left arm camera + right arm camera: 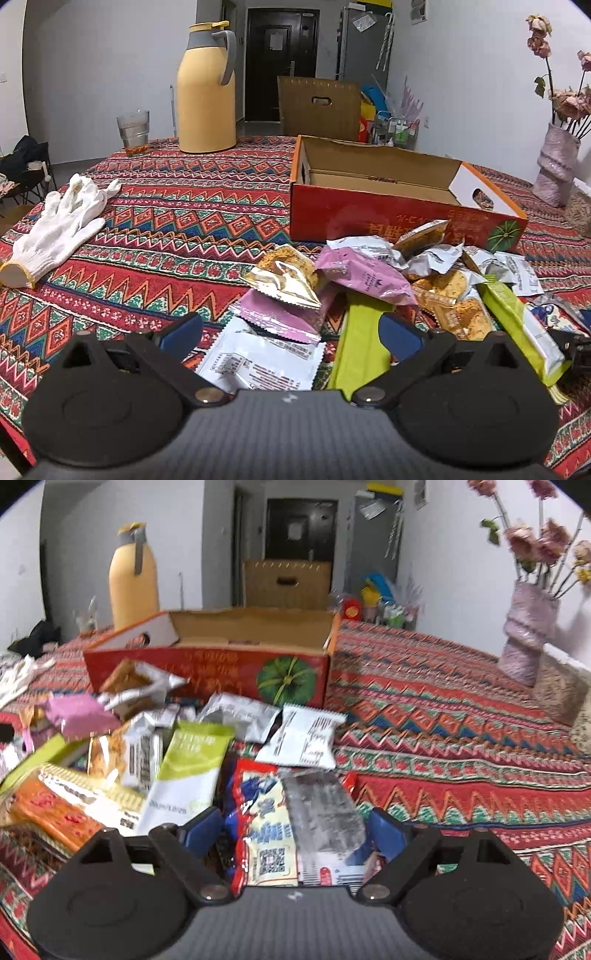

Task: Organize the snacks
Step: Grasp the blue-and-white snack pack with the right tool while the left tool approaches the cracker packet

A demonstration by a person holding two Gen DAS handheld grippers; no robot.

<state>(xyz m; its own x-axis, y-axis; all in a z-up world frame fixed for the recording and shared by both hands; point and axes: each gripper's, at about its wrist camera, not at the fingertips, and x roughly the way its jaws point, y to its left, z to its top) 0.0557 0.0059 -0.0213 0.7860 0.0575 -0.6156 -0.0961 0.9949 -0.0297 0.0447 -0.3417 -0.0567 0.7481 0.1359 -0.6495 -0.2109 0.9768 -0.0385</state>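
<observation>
While a round table draped in a red zigzag-patterned cloth (166, 221) fills most of both views, an open red cardboard box with a green pumpkin print (399, 206) sits right of centre in the left wrist view and at upper centre in the right wrist view (221, 672), its brown inside bare as far as can be seen. Behind it, at the upper left of both frames, stands a tall yellow thermos jug with a grey handle (207, 92), with a clear glass tumbler (133, 129) just to its left. A pink ribbed vase of dried roses (556, 166) stands at the right edge. A white knitted work glove (59, 225) lies flat at the left of the left wrist view. Just in front of the box is the heap of loose snack packets (369, 288), pink, gold, silver, white and lime green, overlapping one another. At the bottom of its frame the left gripper (291, 332) hangs over a white packet and a pink one with its jaws wide apart. The right gripper (295, 829) has its jaws spread either side of a red-and-blue printed snack bag (266, 830); whether the pads press on it cannot be told.
</observation>
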